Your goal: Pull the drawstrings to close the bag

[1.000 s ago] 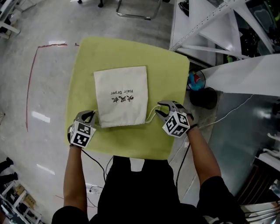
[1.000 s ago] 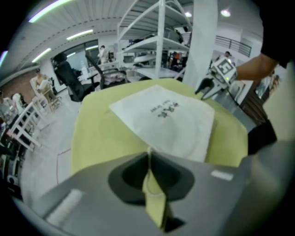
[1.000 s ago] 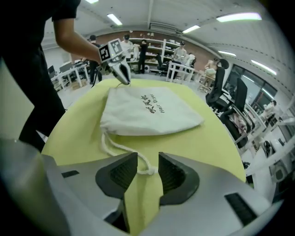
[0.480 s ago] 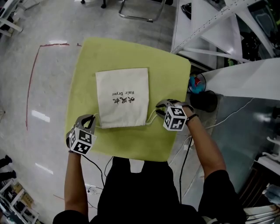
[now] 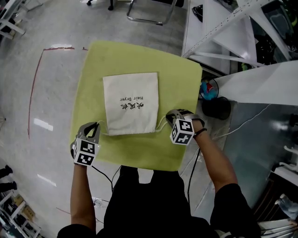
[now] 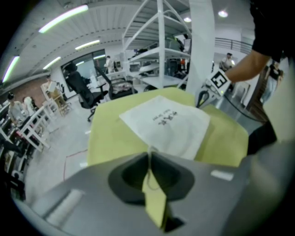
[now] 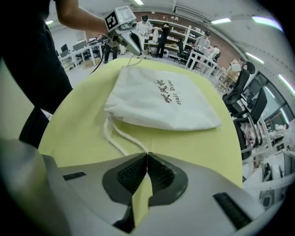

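Observation:
A white cloth drawstring bag [image 5: 130, 102] with dark print lies flat on the yellow-green table [image 5: 139, 58], its mouth toward me. My left gripper [image 5: 96, 126] sits just off the bag's near left corner, shut on the thin left drawstring [image 6: 148, 148], which runs taut to the bag [image 6: 168, 120]. My right gripper [image 5: 169, 116] is at the near right corner. Its jaws have just been closing and now stand shut on the right drawstring [image 7: 120, 138], whose two white strands curve from the bag [image 7: 161, 99] into the tips [image 7: 147, 153].
A black round object [image 5: 218, 104] and a blue item [image 5: 208, 87] stand off the table's right edge. White racking [image 5: 223, 23] fills the upper right, with a chair base [image 5: 145, 13] beyond the far edge. Red tape [image 5: 31, 88] marks the floor at left. Cables hang behind both grippers.
My right gripper rolled and its jaws went from wide open to shut on the right drawstring. My left gripper drew slightly back toward me, still holding its string.

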`<state>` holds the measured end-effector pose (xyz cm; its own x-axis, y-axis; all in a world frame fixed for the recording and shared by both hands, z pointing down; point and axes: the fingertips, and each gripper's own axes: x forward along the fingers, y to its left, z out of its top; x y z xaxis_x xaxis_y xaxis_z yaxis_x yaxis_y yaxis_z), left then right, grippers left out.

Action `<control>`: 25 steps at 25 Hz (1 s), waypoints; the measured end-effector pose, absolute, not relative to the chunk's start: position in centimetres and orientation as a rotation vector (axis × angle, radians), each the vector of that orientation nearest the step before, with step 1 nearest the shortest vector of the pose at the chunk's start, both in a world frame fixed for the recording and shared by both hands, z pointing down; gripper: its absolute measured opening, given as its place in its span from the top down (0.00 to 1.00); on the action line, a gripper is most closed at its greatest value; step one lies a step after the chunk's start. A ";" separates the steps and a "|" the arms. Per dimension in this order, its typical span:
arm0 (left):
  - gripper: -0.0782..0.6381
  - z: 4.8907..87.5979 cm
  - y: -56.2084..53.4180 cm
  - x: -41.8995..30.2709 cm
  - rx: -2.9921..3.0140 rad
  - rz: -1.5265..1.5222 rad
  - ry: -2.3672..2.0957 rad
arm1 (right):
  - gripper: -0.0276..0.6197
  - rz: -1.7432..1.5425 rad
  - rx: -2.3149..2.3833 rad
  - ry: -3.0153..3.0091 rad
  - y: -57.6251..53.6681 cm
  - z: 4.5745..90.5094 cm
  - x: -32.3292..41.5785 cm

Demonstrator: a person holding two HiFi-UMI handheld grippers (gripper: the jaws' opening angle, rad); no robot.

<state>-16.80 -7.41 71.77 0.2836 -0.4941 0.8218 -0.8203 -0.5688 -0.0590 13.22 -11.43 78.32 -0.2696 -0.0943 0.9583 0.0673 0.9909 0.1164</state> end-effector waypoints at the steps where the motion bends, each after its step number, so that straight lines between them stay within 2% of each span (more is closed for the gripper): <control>1: 0.85 71.5 -7.4 -17.0 2.186 1.189 -1.206 | 0.94 -0.166 0.065 -1.838 -11.4 78.1 13.3; 9: 0.85 68.0 -6.6 -19.6 2.189 1.165 -1.422 | 0.94 -0.343 0.611 -1.875 -12.7 70.2 13.7; 15: 0.85 63.1 -7.8 -19.9 2.231 0.991 -1.648 | 0.94 -0.415 1.006 -1.932 -12.9 61.1 13.2; 25: 0.85 53.2 -11.1 -21.8 2.255 0.753 -1.924 | 0.94 -0.425 1.383 -1.981 -15.2 51.0 12.8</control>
<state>-21.84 -11.05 53.24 0.0889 -0.9056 0.4147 -0.9466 -0.2064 -0.2477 12.79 -15.16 51.01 -0.2093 -0.9170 0.3396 -0.6968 0.3835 0.6061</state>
